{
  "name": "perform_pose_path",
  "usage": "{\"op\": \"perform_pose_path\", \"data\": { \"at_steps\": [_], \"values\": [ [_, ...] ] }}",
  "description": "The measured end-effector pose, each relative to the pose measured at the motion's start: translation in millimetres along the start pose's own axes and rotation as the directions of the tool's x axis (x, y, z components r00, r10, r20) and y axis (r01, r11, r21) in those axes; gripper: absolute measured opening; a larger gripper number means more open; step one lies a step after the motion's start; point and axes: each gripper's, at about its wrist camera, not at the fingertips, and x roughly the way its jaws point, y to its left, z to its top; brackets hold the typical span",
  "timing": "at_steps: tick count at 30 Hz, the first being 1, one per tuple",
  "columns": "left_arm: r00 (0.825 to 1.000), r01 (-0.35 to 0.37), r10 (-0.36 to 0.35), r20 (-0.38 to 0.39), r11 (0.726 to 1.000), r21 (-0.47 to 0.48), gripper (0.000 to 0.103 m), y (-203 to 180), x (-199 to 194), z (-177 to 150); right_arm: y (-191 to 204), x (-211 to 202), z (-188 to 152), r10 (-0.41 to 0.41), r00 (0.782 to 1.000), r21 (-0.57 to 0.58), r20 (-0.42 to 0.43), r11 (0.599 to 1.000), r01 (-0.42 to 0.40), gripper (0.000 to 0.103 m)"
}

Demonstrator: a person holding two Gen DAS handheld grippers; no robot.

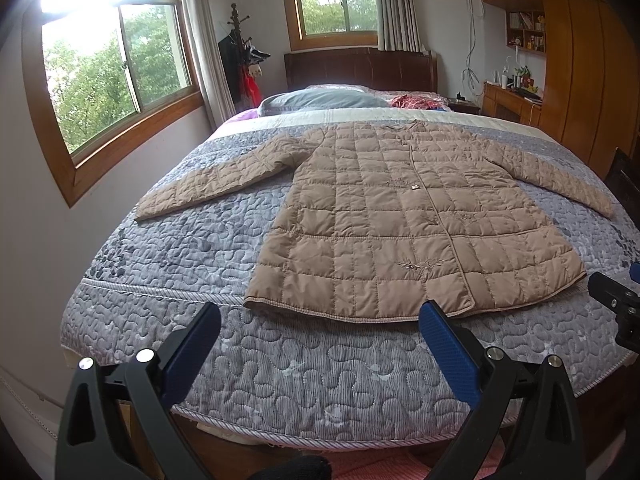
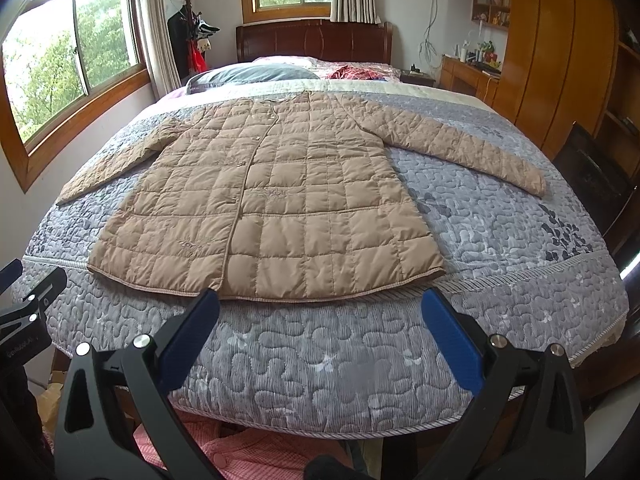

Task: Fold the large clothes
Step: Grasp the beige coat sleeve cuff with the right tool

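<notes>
Tan quilted coat lies flat, front up and fastened, on the grey quilted bedspread, both sleeves spread wide, hem toward me near the foot of the bed. My left claw and right claw both hover spread wide and empty just short of the hem, touching nothing. It looks puffy, light and soft, likely springy and a bit slick, so folds may slide back; I judge the best holds are a sleeve cuff first, then the corded hem corners, pinching through the full padded thickness.
</notes>
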Motion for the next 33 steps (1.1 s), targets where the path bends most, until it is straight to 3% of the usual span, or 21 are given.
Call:
{"op": "perform_pose_path", "data": {
  "at_steps": [7, 10, 14, 18, 23, 28, 33],
  "values": [
    [0.998, 0.002, 0.005, -0.066, 0.995, 0.103, 0.099, -21, 44, 27, -29, 34, 29, -0.021, 0.999, 0.009, -0.035, 1.0, 0.021, 0.1],
    [0.99, 0.065, -0.045, -0.137, 0.987, 0.149, 0.099, -35, 78, 51, -66, 65, 51, 0.007, 0.995, 0.069, -0.099, 0.998, 0.0, 0.1],
    [0.953, 0.194, -0.157, -0.26, 0.973, 0.126, 0.099, -57, 130, 97, -136, 101, 83, 0.085, 0.986, 0.24, -0.142, 0.969, -0.049, 0.1],
    [0.945, 0.211, -0.142, -0.294, 0.953, 0.219, 0.099, -101, 172, 146, -213, 131, 113, 0.082, 0.989, 0.355, -0.12, 0.934, -0.034, 0.1],
    [0.897, 0.312, -0.21, -0.389, 0.924, 0.22, 0.099, -158, 232, 203, -320, 175, 140, 0.052, 0.982, 0.501, -0.183, 0.864, 0.048, 0.1],
    [0.875, 0.355, -0.234, -0.424, 0.906, 0.231, 0.098, -209, 290, 237, -400, 213, 155, 0.015, 0.967, 0.552, -0.253, 0.823, 0.132, 0.1],
    [0.841, 0.395, -0.278, -0.464, 0.902, 0.175, 0.079, -230, 334, 253, -457, 244, 151, -0.005, 0.952, 0.579, -0.305, 0.793, 0.19, 0.1]
  ]
}}
